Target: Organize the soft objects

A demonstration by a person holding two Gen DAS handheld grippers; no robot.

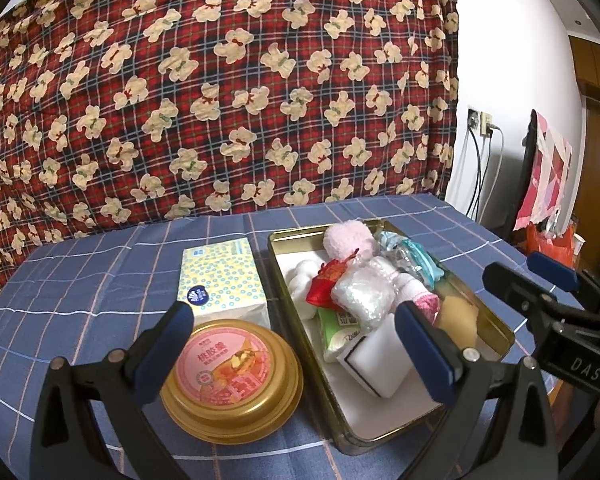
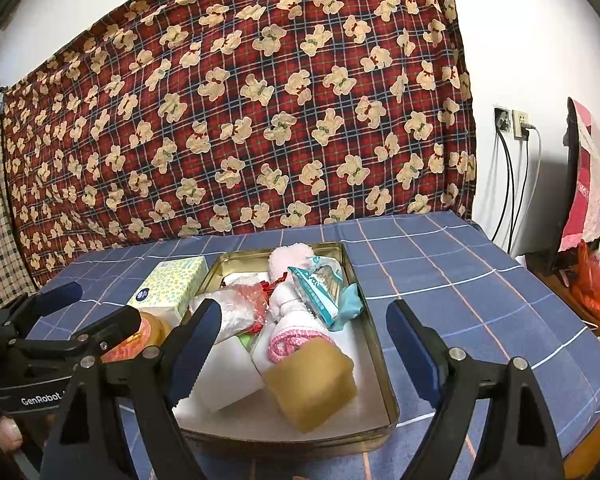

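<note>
1. Nearest the lens in the left wrist view, the left tongs stand apart with nothing between them, poised above the round gold tin and the near end of the metal tray. The right tongs are likewise spread wide and empty, hovering over the tray's near half.
2. The soft things lie heaped inside the tray on the desk: a tan sponge at the near corner, a white foam block beside it, a pink-edged rolled cloth, a pink fluffy ball at the far end and a blue wrapped packet. The tissue pack sits outside, just beside the tray's left wall.
3. Risk: the heap is loose and interleaved, so closing on one piece would likely drag a neighbour along or tip it over the low rim.
4. Risk: the two tongs are near each other over the same end; reaching together could make them collide.
5. Hard to make out: a green packet and red crinkly wrapper are mostly buried, the print on the gold tin is unreadable, and the tray's near edge is cut off behind the tongs.
</note>
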